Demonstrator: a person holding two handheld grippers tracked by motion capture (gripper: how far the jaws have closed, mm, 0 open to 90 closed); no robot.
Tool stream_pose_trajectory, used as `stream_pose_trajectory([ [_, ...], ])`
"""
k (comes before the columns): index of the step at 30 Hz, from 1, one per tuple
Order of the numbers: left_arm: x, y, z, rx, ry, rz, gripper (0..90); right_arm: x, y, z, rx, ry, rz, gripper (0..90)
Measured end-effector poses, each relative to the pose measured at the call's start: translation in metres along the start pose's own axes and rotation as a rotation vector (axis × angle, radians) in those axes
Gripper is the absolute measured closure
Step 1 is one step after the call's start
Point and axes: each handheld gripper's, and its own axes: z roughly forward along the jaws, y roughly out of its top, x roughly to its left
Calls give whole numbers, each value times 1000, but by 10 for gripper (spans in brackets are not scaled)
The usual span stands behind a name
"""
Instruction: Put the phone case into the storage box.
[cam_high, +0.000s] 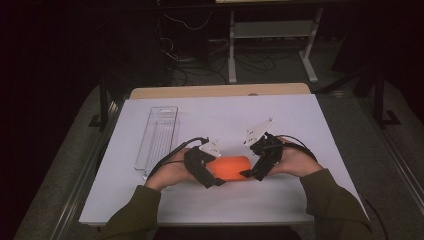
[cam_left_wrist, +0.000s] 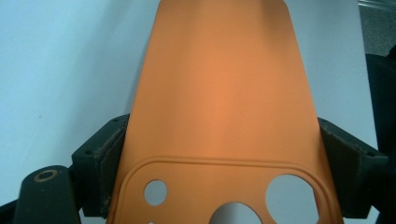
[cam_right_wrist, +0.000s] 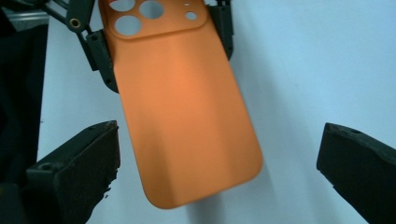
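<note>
Case (cam_left_wrist: 219, 93) between left gripper (cam_left_wrist: 219, 186) jaws

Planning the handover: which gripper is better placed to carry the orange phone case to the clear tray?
Left. The left gripper already clamps the orange phone case, and the clear tray lies on its side; the right gripper is open.

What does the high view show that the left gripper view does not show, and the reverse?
High view alone: the clear plastic tray left of the hands, the right gripper at the case's far end, both sleeves, and the floor with cables behind the table. Left gripper view alone: the camera cut-outs in the orange phone case, at the end where the jaws close on its two edges. Both: the case, the left gripper and the white table.
</note>
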Motion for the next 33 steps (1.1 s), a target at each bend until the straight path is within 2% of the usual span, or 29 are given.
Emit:
stream_pose_trajectory([
  [5, 0, -1, 2, 17, 36, -22, 147, -2, -8, -4, -14, -29, 35, 0],
  [6, 0, -1, 3, 19, 44, -30, 147, -1, -10, -5, -12, -32, 63, 0],
  [7, 0, -1, 3, 18, 50, -37, 147, -2, -12, -6, -14, -40, 60, 0],
  [12, 0, -1, 3, 9, 67, -53, 147, 1, -19, -11, -20, -90, 129, 0],
  [13, 0, -1, 3, 12, 72, -58, 147, 1, -21, -12, -24, -99, 130, 0],
  [15, 1, -1, 3, 21, 83, -59, 147, 2, -24, -14, -33, -108, 168, 0],
  [17, 0, -1, 4, 16, 90, -81, 147, 4, -29, -16, -41, -127, 204, 0],
  [20, 2, -1, 5, 24, 104, -92, 148, 5, -35, -17, -49, -144, 257, 0],
  [21, 2, -1, 6, 17, 107, -108, 148, 5, -37, -17, -51, -162, 263, 0],
  [22, 3, -1, 5, 26, 108, -105, 148, 6, -38, -17, -54, -177, 276, 0],
  [23, 3, -1, 6, 21, 110, -115, 148, 7, -38, -17, -65, -174, 301, 0],
  [33, 7, -2, 3, 15, 149, -179, 149, 14, -50, -12, -81, -237, 366, 0],
])
